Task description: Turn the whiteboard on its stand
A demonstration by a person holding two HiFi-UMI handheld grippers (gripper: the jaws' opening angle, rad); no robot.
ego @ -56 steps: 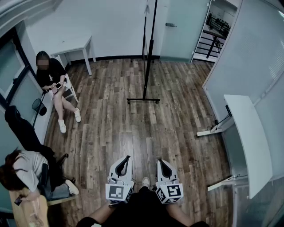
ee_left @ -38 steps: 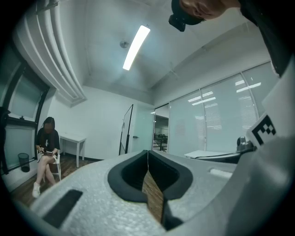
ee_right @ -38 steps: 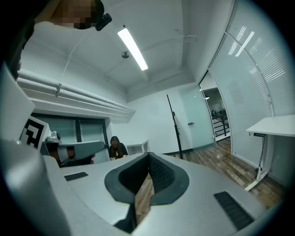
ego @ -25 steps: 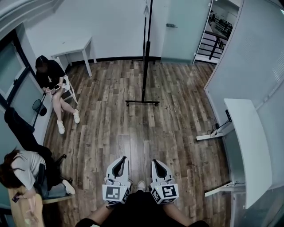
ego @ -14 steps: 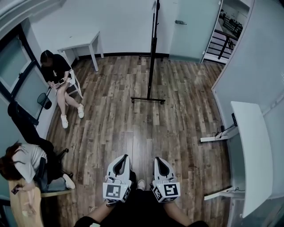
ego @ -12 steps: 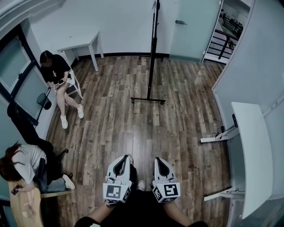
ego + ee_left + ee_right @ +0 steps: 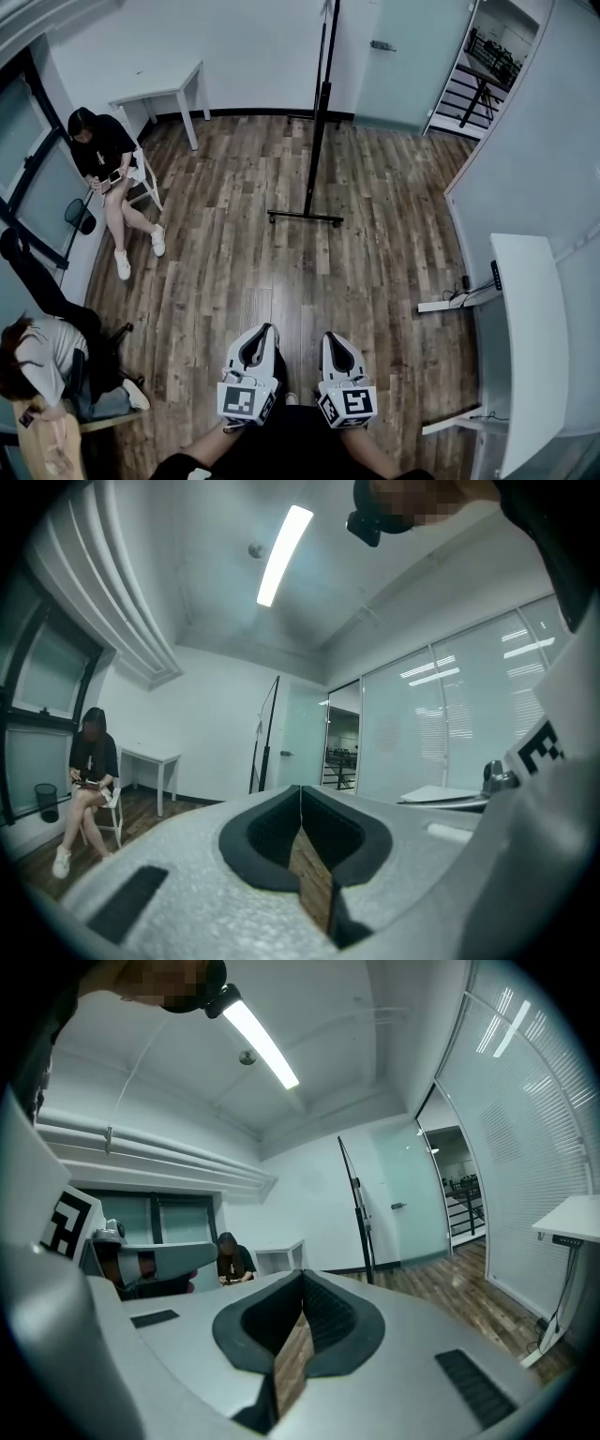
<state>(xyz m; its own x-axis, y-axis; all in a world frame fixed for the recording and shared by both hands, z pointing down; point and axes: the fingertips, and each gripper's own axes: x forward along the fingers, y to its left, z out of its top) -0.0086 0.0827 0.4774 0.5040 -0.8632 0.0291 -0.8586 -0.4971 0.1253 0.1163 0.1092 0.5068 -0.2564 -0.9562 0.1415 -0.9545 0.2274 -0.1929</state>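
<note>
Facing the room, the person holds the left gripper (image 7: 267,330) with jaws together on nothing. Well ahead, the whiteboard (image 7: 322,103) stands edge-on on its stand (image 7: 305,217). The right gripper (image 7: 328,336) is likewise closed and empty. This looks like the approach; next, closing in and opening the jaws for the frame.
</note>
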